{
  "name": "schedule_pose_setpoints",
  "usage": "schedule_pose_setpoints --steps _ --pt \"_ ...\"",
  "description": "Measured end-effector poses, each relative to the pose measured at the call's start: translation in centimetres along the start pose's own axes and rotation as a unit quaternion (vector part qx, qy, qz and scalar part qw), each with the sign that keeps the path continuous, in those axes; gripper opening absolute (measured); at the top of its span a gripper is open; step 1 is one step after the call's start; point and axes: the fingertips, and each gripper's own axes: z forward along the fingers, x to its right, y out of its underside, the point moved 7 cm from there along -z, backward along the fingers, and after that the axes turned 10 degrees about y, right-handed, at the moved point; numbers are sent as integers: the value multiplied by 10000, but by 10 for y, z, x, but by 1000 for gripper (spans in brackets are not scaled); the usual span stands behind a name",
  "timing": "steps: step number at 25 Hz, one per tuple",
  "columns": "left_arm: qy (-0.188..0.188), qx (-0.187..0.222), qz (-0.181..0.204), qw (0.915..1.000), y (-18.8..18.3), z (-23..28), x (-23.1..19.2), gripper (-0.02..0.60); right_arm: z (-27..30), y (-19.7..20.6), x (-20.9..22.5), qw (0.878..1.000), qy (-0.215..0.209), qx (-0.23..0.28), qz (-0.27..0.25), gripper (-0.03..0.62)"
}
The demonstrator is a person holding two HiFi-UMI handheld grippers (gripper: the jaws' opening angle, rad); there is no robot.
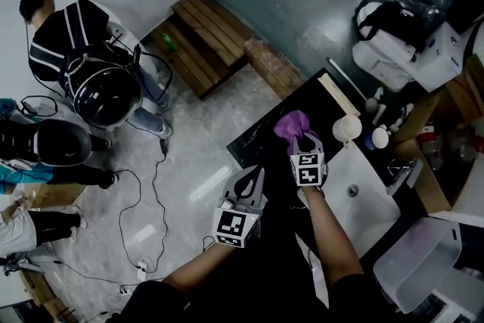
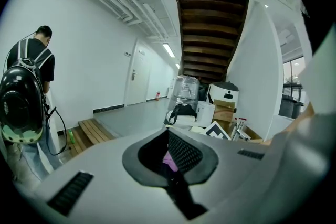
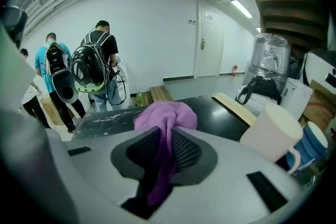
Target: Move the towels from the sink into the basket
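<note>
In the head view, one purple towel [image 1: 293, 125] lies bunched on the black surface [image 1: 253, 141], near its edge along the sink [image 1: 372, 209], so it is out of the basin but not yet in any basket. The pale bin [image 1: 414, 268] at the lower right may be that basket. The right gripper [image 1: 303, 144] reaches into the towel, the left gripper [image 1: 255, 175] hangs well apart from it, and one white cup [image 1: 348, 128] stands just beside the cloth. I count two grippers, one towel and one sink. In the left gripper view the jaws are clenched nearly together on nothing, with only a sliver of purple showing through the slit, probably the towel beyond. In the right gripper view the jaws grasp a thin fold of the towel while its bulk sits ahead. So slight a pinch could slip on lifting, and trailing cloth might catch and topple the cup. Three people [image 3: 90, 68] stand behind.
</note>
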Motion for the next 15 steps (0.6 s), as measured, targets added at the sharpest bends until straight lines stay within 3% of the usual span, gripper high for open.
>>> schedule_pose_setpoints --steps 15 --pt "562 701 263 9956 -2 -101 44 11 -181 -9 -32 9881 785 1169 613 83"
